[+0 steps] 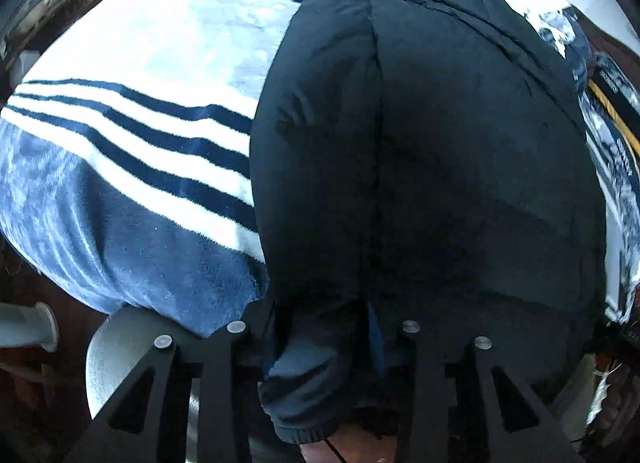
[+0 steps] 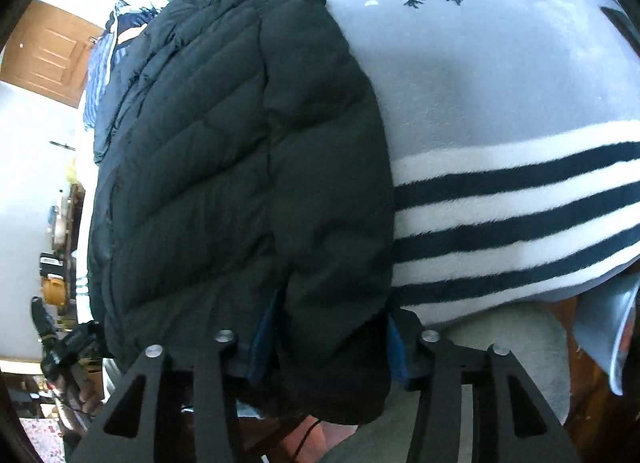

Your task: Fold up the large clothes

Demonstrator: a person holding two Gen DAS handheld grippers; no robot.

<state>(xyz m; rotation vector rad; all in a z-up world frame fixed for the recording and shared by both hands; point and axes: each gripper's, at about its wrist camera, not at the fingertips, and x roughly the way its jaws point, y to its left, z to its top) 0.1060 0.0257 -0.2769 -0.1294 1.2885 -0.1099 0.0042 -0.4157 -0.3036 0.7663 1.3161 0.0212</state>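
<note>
Our left gripper has its jaws closed onto the near hem of the black puffer jacket, the cuffed edge bunched between the blue pads. Our right gripper does the same at the other near corner, its jaws pinching a thick roll of quilted fabric. Both wrists point steeply down at the near edge of the bed.

The jacket lies lengthwise away from us on a blue blanket with white and navy stripes and a deer print, which spreads out to either side of it; a wooden door shows far off in the right view.

To do this fold well, we judge both grips should bite through every layer of the hem, not just the slippery outer shell. We should lift both corners together, keep the edge taut between us, and carry it straight over toward the collar.
</note>
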